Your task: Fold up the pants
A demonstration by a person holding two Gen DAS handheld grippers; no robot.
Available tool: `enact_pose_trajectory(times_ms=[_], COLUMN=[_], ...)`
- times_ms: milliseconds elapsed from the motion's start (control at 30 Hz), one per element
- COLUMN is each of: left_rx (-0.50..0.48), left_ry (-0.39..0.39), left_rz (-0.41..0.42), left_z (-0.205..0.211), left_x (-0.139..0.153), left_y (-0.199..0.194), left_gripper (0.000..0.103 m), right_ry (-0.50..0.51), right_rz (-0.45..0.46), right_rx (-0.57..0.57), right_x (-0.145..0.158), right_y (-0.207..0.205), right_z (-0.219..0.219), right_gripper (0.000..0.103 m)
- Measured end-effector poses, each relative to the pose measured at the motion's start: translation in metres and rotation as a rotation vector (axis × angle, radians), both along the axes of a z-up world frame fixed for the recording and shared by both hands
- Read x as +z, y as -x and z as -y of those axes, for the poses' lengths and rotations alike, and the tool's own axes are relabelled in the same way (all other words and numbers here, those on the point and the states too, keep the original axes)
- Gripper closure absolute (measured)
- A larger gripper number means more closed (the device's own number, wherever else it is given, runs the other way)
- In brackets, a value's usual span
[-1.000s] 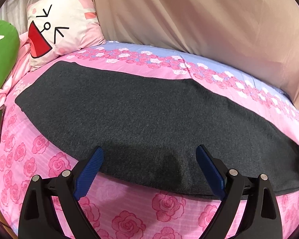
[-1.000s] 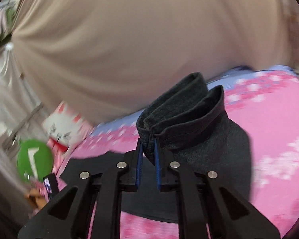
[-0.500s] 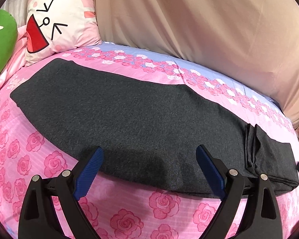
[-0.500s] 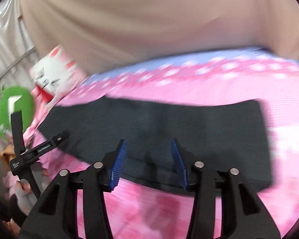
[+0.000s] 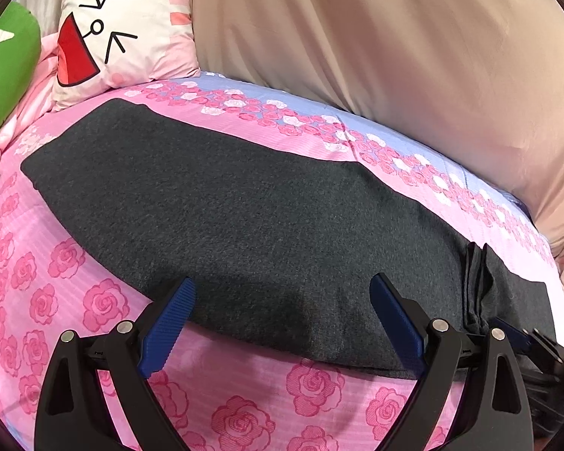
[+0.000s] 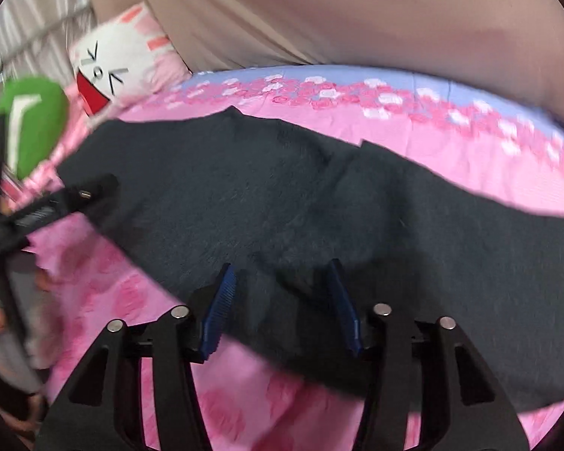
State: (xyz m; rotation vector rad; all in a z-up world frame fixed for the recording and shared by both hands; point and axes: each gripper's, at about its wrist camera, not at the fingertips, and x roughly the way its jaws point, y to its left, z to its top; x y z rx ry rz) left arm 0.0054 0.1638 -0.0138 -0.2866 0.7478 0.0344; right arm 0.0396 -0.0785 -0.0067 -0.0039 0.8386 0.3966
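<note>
The dark grey pants [image 5: 244, 221] lie flat in a long strip across the pink rose bedsheet [image 5: 75, 300], with a folded-over end at the right [image 5: 515, 293]. My left gripper [image 5: 282, 300] is open and empty, over the near edge of the pants. My right gripper [image 6: 282, 282] is open and empty, above the near edge of the pants [image 6: 319, 206] towards the folded end. The right gripper's tip also shows at the lower right of the left wrist view [image 5: 534, 342]. The left gripper shows at the left of the right wrist view [image 6: 56, 206].
A white cartoon-face pillow [image 5: 120, 34] and a green cushion [image 5: 7, 64] sit at the head of the bed, left. A beige curtain [image 5: 394, 37] hangs behind the bed. The sheet has a blue band [image 5: 319, 112] along the far side.
My right gripper let go of the pants end it held up; that end now lies folded over on the bed. The right gripper has opened and moved down to the near edge.
</note>
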Motion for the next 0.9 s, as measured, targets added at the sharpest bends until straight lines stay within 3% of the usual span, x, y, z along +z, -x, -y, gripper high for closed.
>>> enact_pose_trajectory(times_ms=[33, 100, 233, 367, 467, 500, 600, 633, 700, 767, 900], left_rx=[0.0, -0.001, -0.001, 0.002, 0.006, 0.01, 0.019, 0.02, 0.022, 0.022, 0.027], left_ry=[0.006, 0.021, 0.051, 0.078, 0.095, 0.109, 0.152, 0.16, 0.159, 0.145, 0.114], left_rz=[-0.001, 0.0, 0.001, -0.003, 0.007, 0.014, 0.016, 0.014, 0.013, 0.014, 0.006], left_z=[-0.001, -0.003, -0.007, -0.011, -0.014, -0.017, -0.022, -0.023, -0.023, -0.02, -0.016], left_x=[0.0, -0.001, -0.001, -0.003, -0.002, -0.001, -0.003, -0.004, -0.004, -0.003, -0.003], left_y=[0.0, 0.0, -0.001, -0.001, 0.001, 0.003, 0.002, 0.001, 0.0, 0.001, 0.0], left_gripper=[0.011, 0.011, 0.011, 0.011, 0.011, 0.011, 0.011, 0.011, 0.011, 0.011, 0.011], right_ry=[0.014, -0.047, -0.091, -0.083, -0.169, -0.19, -0.225, -0.218, -0.231, -0.321, -0.476], right_rz=[0.0, -0.012, 0.053, -0.093, -0.033, -0.001, 0.11, 0.123, 0.079, -0.012, -0.119], right_rx=[-0.022, -0.038, 0.017, 0.064, 0.004, -0.034, -0.241, -0.319, -0.475, -0.582, -0.554], right_x=[0.0, 0.008, 0.043, -0.001, 0.008, 0.017, 0.039, 0.04, 0.03, 0.008, -0.027], right_y=[-0.006, -0.009, 0.005, -0.005, 0.018, 0.027, 0.062, 0.07, 0.083, 0.086, 0.074], right_z=[0.003, 0.011, -0.003, -0.024, 0.001, 0.015, 0.09, 0.114, 0.168, 0.206, 0.213], right_gripper=[0.084, 0.095, 0.094, 0.085, 0.085, 0.081, 0.042, 0.035, 0.034, 0.034, 0.033])
